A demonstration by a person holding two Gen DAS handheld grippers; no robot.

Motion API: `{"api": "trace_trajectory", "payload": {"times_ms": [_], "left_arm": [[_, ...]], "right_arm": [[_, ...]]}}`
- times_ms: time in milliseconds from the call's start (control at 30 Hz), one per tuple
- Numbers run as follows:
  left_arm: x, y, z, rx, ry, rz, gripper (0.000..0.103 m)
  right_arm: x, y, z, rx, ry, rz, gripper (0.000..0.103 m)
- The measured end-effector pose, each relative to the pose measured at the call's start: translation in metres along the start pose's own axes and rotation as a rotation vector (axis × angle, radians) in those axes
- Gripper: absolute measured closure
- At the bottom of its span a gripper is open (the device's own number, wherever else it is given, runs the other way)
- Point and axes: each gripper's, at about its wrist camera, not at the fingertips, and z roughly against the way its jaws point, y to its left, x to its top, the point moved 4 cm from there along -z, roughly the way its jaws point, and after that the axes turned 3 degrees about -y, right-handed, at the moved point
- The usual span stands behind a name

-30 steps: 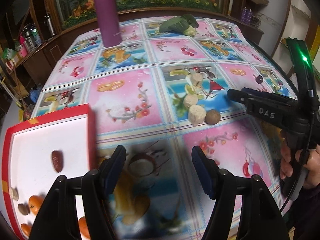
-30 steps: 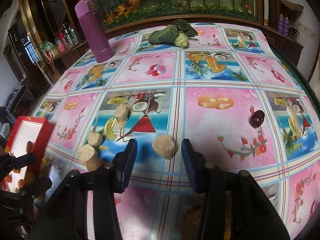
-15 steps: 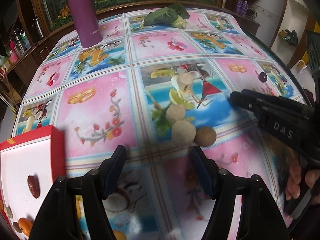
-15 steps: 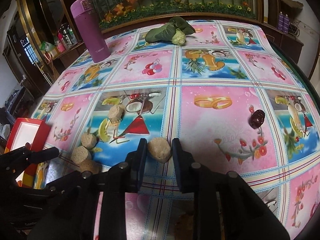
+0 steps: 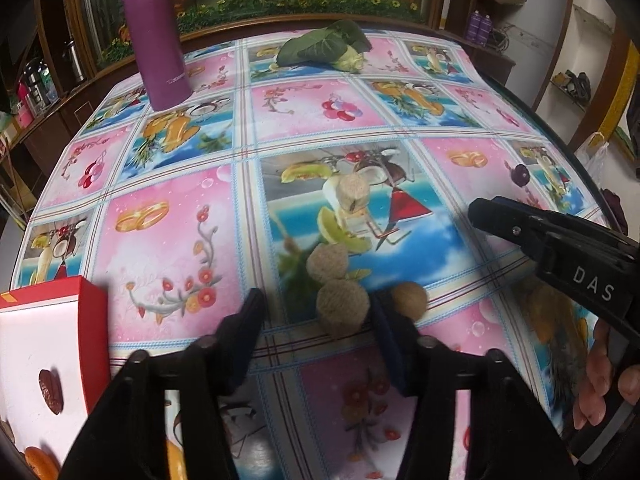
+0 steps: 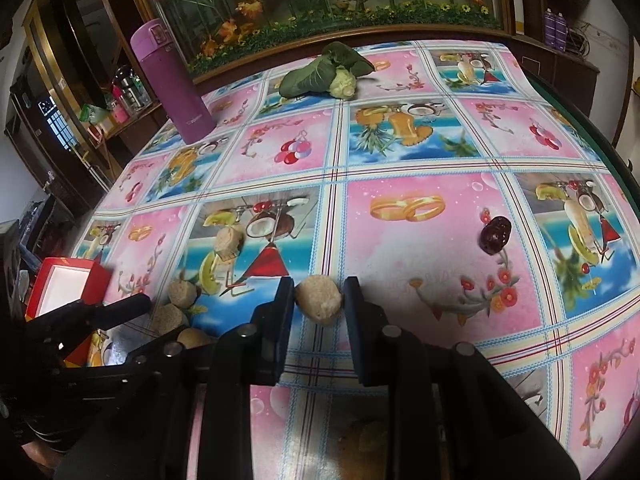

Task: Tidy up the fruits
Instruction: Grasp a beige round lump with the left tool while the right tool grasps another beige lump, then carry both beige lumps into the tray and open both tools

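Several tan rough fruits lie on the fruit-print tablecloth. My left gripper (image 5: 316, 308) is open, its jaws on either side of one tan fruit (image 5: 342, 306), with another (image 5: 328, 262) behind and a brown round one (image 5: 409, 300) just right. My right gripper (image 6: 319, 294) is shut on a tan fruit (image 6: 319, 300) that rests on the cloth. A dark red date (image 6: 495, 235) lies to the right. The red tray (image 5: 94, 312) with white inside holds a date (image 5: 51, 390) and orange fruit.
A purple flask (image 5: 154, 36) stands at the far left. A leafy green vegetable (image 5: 320, 48) lies at the far middle. Another tan fruit (image 5: 353, 192) lies mid-table. The right gripper (image 5: 560, 252) shows in the left view. The table's edge curves along the right.
My left gripper moved right and forward from the tray until its jaws flank a tan fruit. My right gripper closed onto its tan fruit.
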Motion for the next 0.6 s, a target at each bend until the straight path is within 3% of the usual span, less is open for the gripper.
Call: {"api": "trace_trajectory", "payload": {"times_ms": [100,367,600], "left_arm": [[0.001,0.0,0.001,-0.013,-0.006,0.003,0.078],[-0.004,0.005,0.018,-0.02,-0.028,0.051,0.079],[-0.011,0.024,0.074,0.027,-0.146,0.079,0.079]], "right_arm": [[0.0,0.0,0.002,-0.002,-0.006,0.0,0.076],[-0.001,0.002,0.004,-0.002,-0.014,0.011,0.076],[-0.005,0.013,0.011,0.04,-0.045,0.023,0.076]]}}
